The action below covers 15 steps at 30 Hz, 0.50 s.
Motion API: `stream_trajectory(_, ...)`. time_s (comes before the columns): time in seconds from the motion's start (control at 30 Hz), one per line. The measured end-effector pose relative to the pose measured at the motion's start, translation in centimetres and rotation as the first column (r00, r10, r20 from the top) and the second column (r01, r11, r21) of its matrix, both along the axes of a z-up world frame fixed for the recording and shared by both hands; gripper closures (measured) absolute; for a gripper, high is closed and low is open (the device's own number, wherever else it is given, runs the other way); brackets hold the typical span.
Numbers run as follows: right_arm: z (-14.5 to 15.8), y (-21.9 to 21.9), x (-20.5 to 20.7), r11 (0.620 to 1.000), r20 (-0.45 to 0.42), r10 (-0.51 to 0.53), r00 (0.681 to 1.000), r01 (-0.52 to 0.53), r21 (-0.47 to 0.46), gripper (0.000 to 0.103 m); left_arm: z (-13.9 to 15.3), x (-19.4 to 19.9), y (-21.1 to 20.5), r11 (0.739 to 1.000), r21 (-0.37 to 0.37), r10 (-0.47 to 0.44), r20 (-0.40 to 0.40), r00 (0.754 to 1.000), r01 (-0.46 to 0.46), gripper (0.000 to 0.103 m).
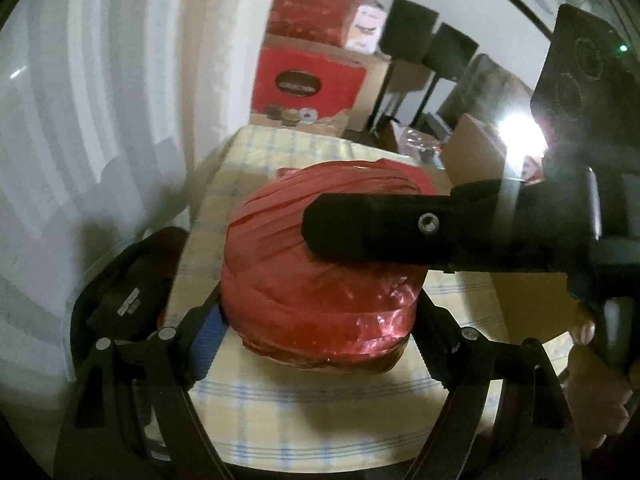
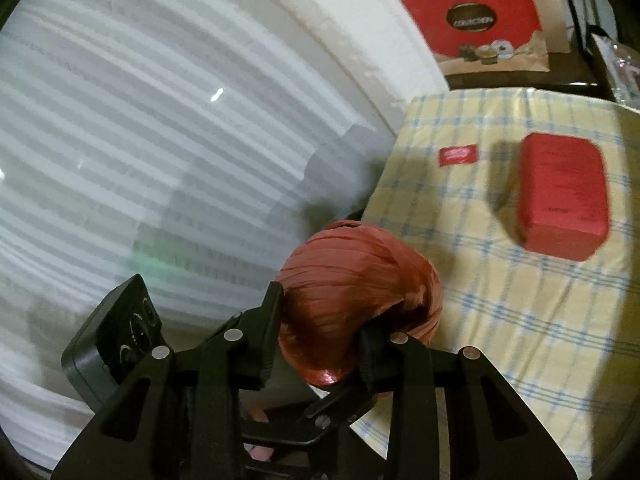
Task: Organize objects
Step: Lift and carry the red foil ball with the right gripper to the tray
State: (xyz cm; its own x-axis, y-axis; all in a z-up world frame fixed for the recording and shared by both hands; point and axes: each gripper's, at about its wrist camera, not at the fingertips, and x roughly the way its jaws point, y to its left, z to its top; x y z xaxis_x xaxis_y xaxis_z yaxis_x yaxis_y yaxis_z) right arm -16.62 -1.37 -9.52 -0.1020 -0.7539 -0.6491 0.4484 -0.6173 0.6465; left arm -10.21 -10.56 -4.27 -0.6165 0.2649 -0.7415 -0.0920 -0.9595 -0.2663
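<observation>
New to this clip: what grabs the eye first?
The red raffia ball fills the middle of both views, with the left tool closed on its sides and the right tool gripping it too. Past it, on the yellow checked tablecloth, lie a red block and a small red card. Red printed boxes stand behind the table.

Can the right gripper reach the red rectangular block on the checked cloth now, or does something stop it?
Probably not yet. The right gripper is shut on the red raffia ball, so its jaws are occupied. The path over the checked cloth to the red block looks free otherwise.
</observation>
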Motion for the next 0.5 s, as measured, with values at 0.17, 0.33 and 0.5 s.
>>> stream_trajectory(0.17, 1.3, 2.6, -0.3, 0.999, -0.022, -0.043, 0.999, 0.042, -0.009, 0.069, 1.4, -0.5, 2.8, 0.999, -0.007, -0.041, -0.015, 0.999, 0.041, 0.022)
stream_trajectory(0.33, 2.6, 5.4, -0.7, 0.997, -0.041, -0.082, 0.996, 0.081, -0.011, 0.069, 2.5, -1.3, 5.3, 0.997, -0.013, -0.080, -0.018, 0.997, 0.080, 0.022)
stream_trajectory(0.5, 3.9, 8.0, -0.9, 0.993, -0.060, -0.117, 0.991, 0.116, -0.021, 0.069, 3.7, -2.0, 7.6, 0.993, -0.013, -0.120, -0.032, 0.992, 0.120, 0.022)
